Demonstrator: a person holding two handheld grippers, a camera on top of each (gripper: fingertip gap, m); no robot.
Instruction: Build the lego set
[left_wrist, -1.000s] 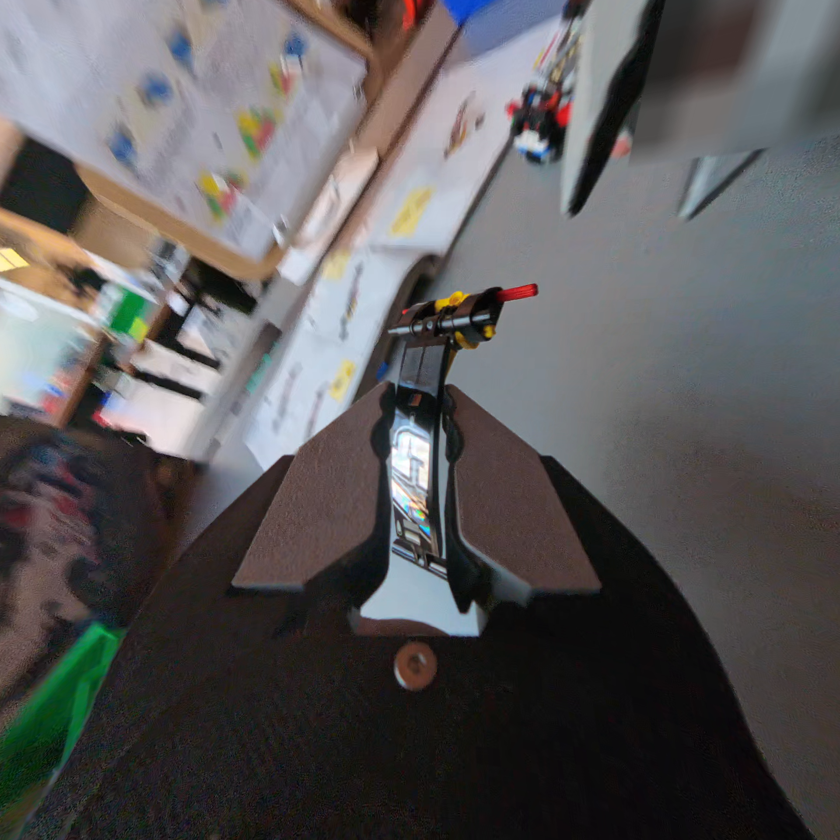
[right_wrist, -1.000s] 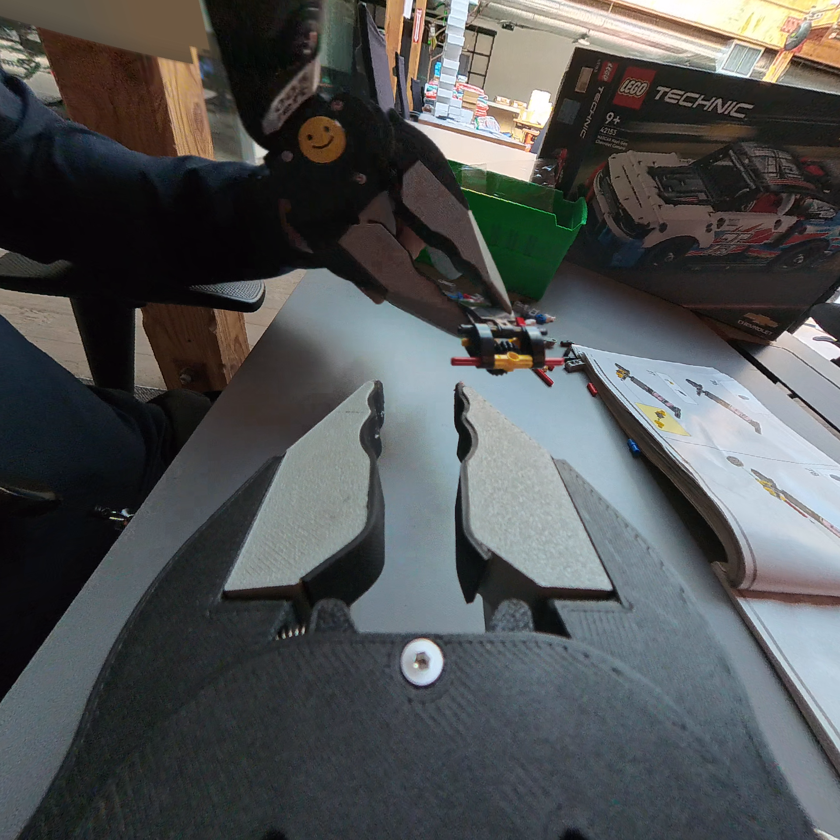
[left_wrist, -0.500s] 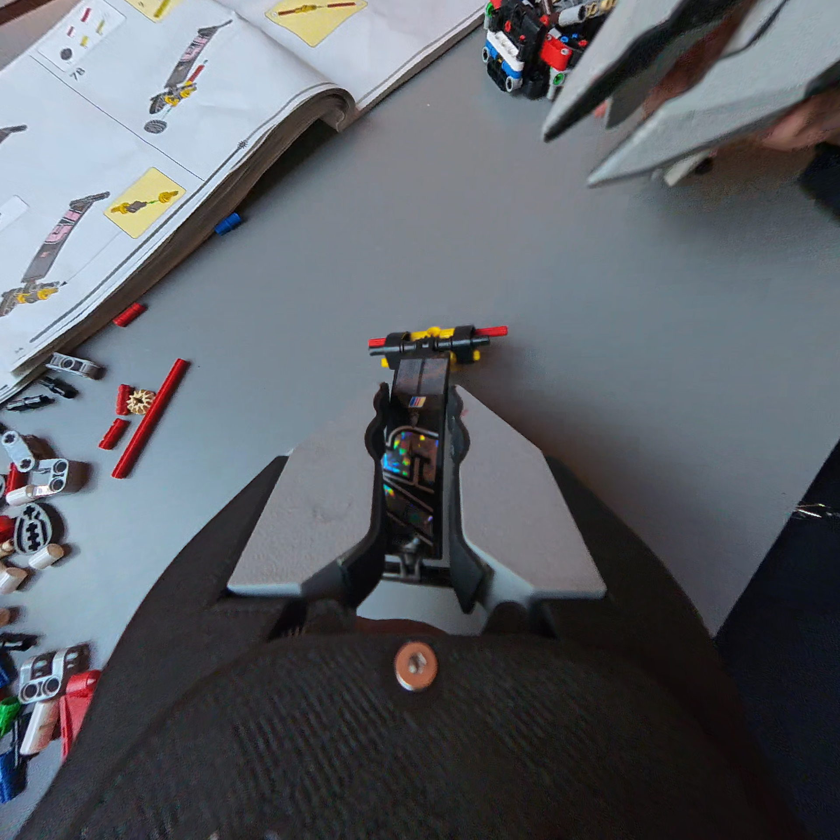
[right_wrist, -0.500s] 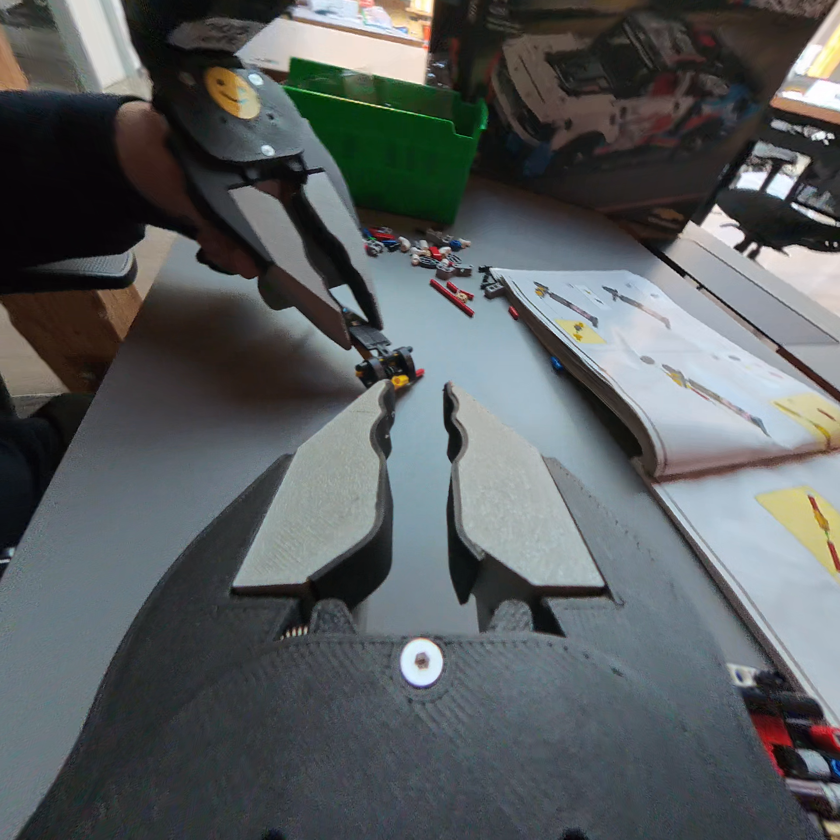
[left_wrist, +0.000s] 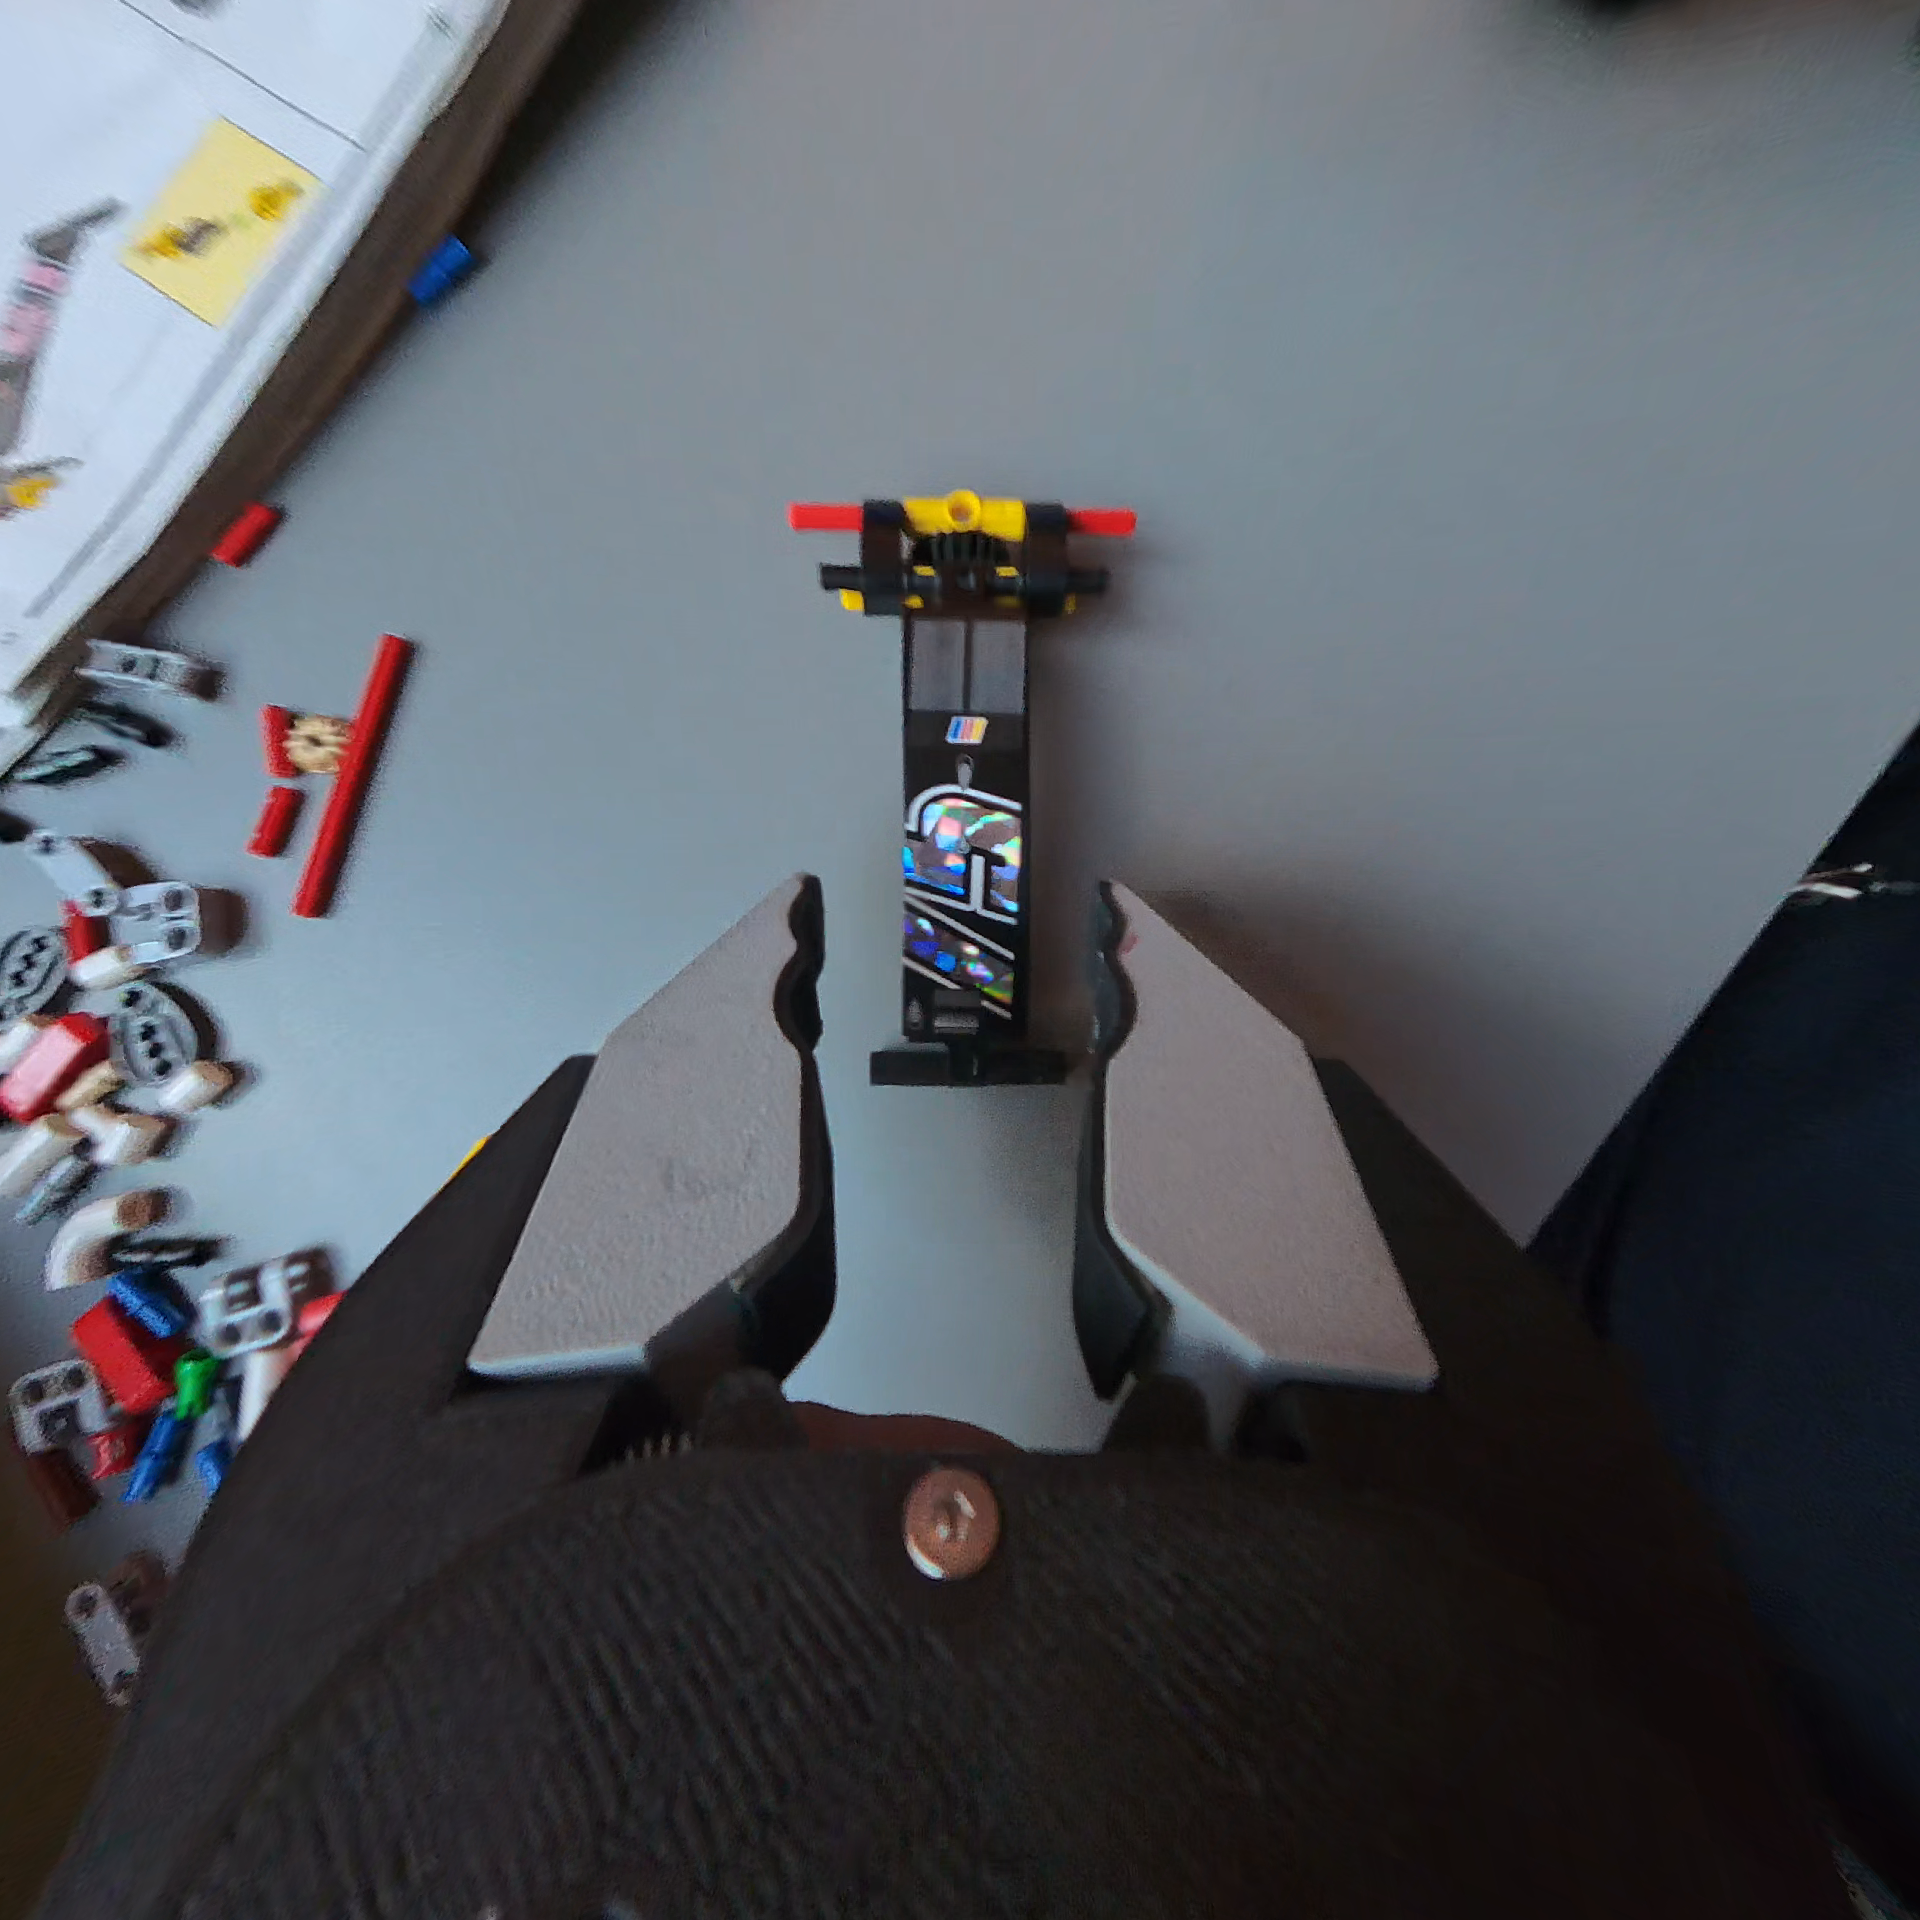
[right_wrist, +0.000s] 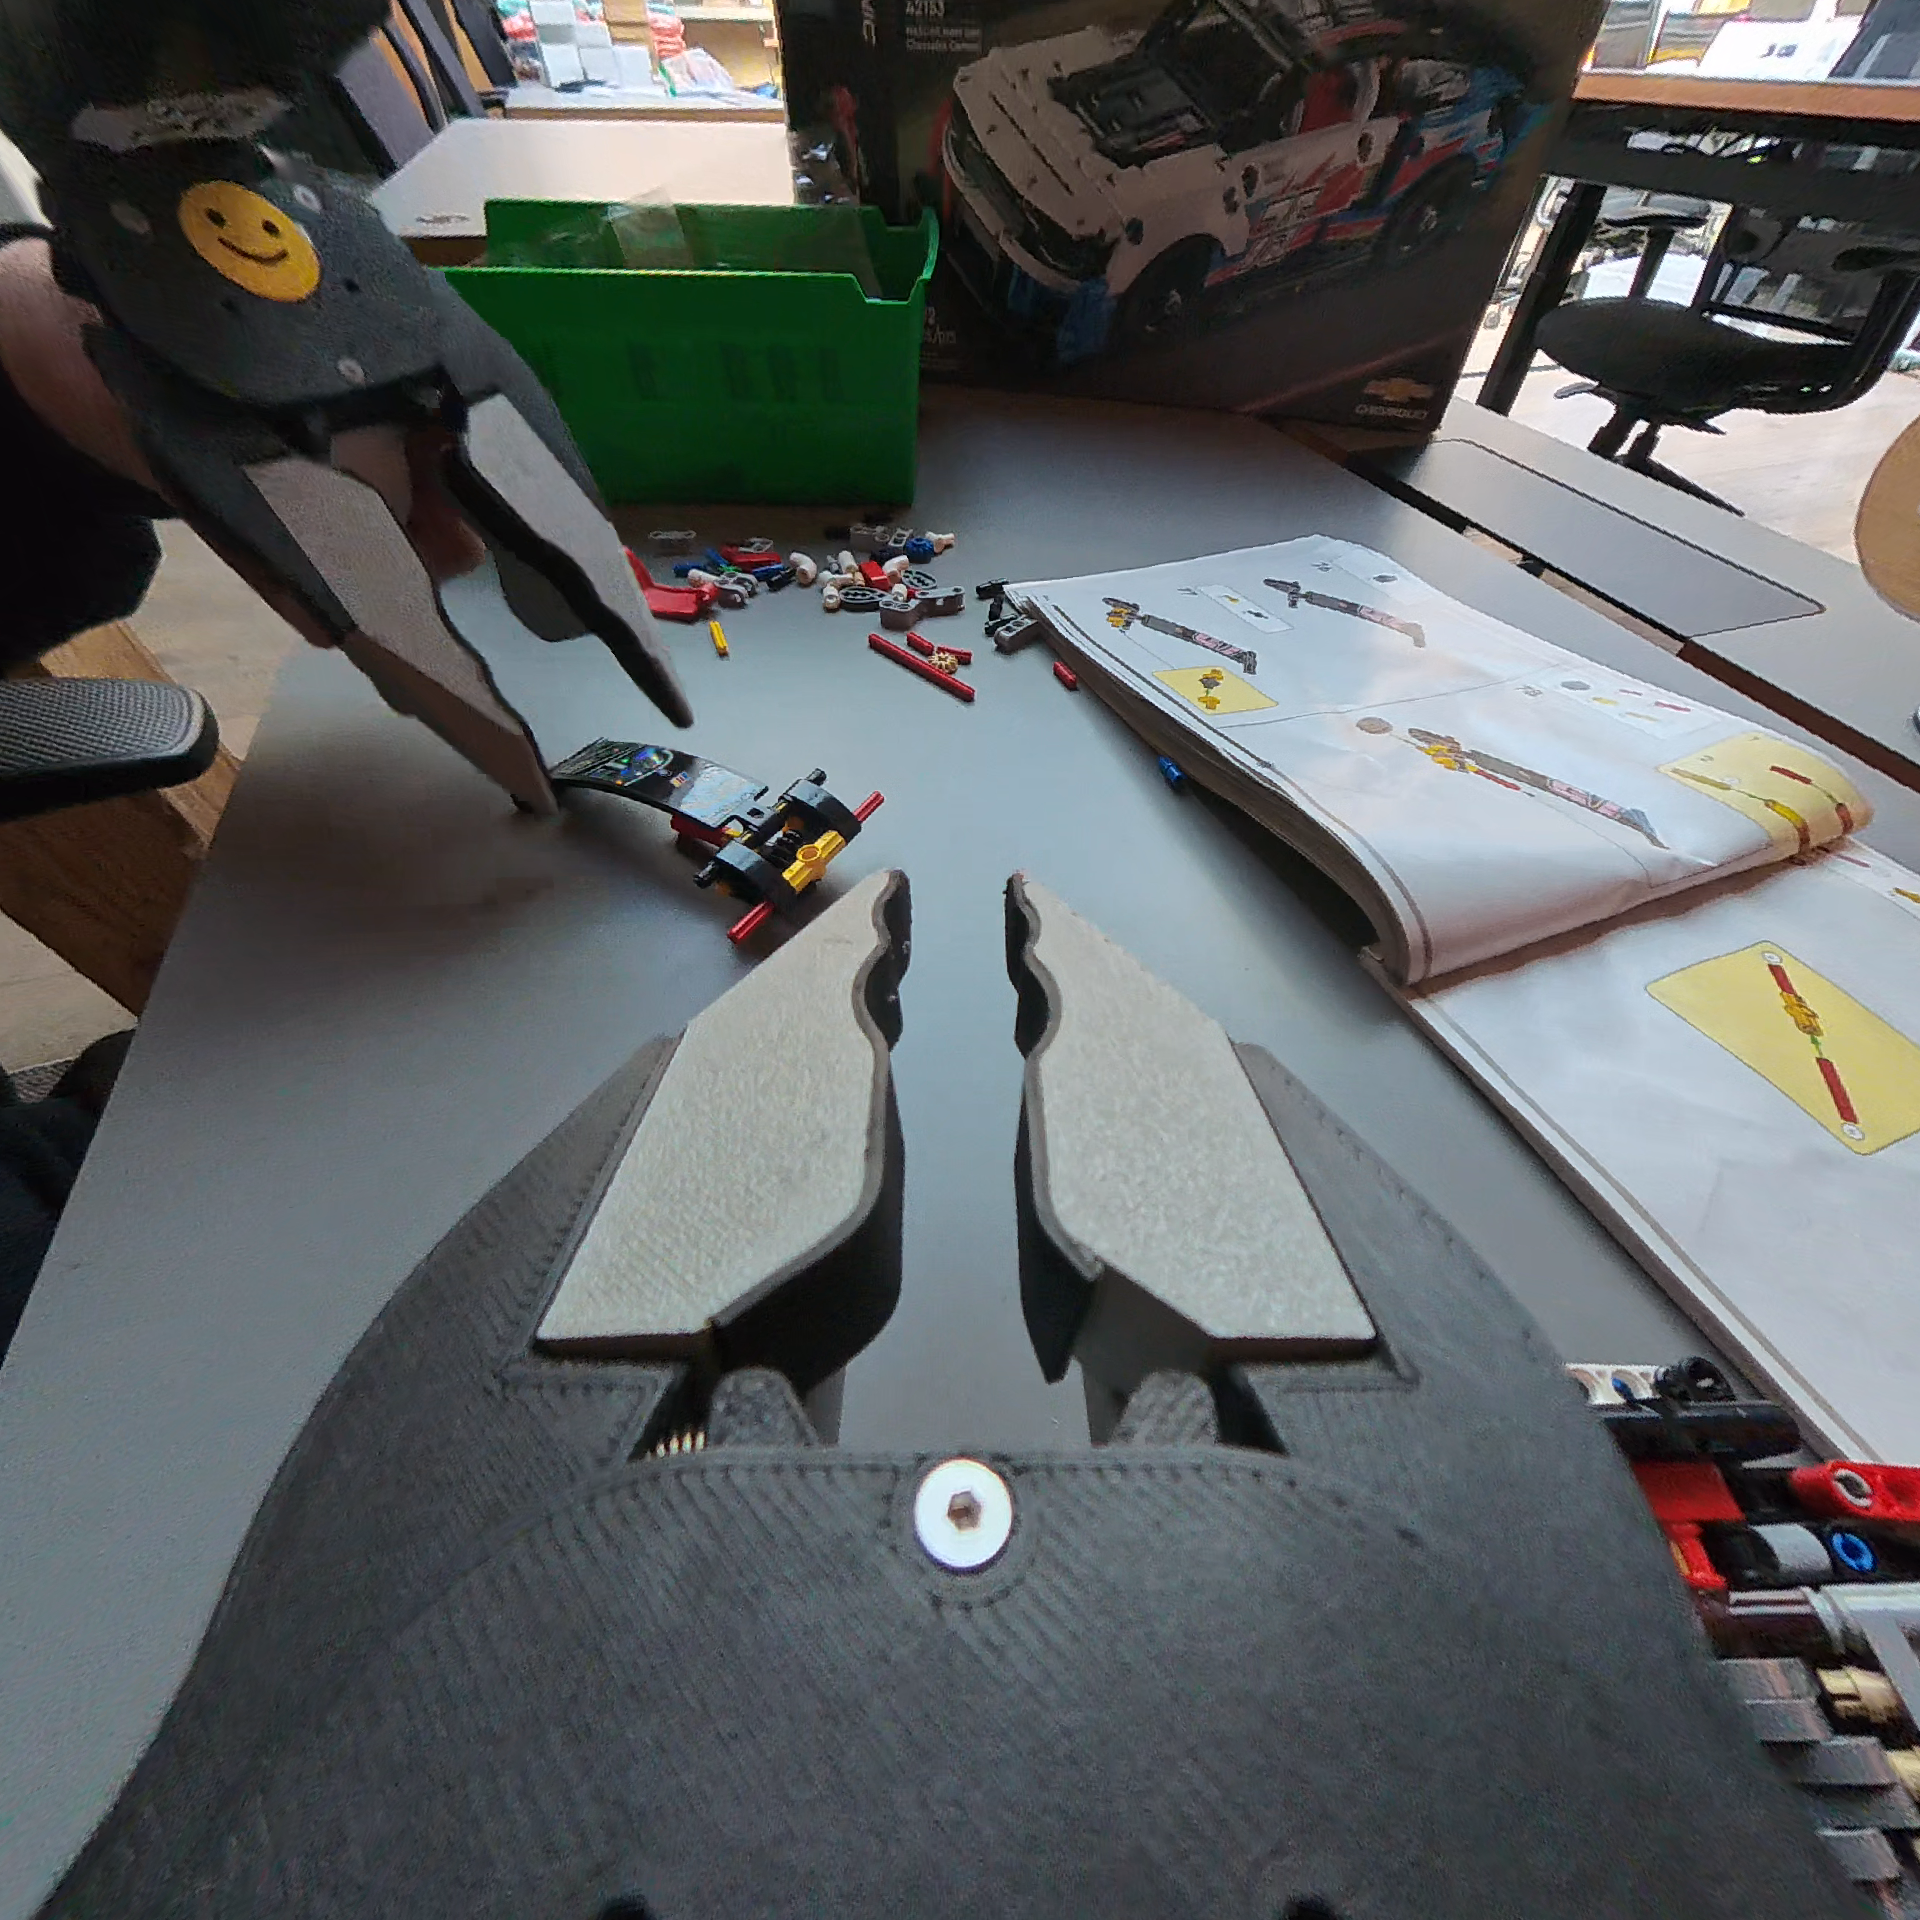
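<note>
A small lego assembly (left_wrist: 964, 831), a black curved panel with a shiny sticker and a yellow, black and red axle end, lies on the grey table (left_wrist: 1351, 416). My left gripper (left_wrist: 958, 914) is open, its pads apart on both sides of the panel without touching it. The right wrist view shows the assembly (right_wrist: 717, 805) on the table, with the left gripper (right_wrist: 613, 758) open over its near end. My right gripper (right_wrist: 956, 904) is open and empty, just right of the assembly's axle end.
An open instruction booklet (right_wrist: 1507, 748) lies to the right. Loose lego parts (right_wrist: 831, 582) lie before a green bin (right_wrist: 707, 353), with the set's box (right_wrist: 1195, 187) behind. Loose parts (left_wrist: 114, 1039) lie left of my left gripper. A partly built model (right_wrist: 1766, 1538) sits at bottom right. Across from one pair of fingers to the other is roughly 15 cm.
My left gripper lowered the assembly to the table, opened and let it go. My right gripper's jaws narrowed a little and it moved closer to the assembly.
</note>
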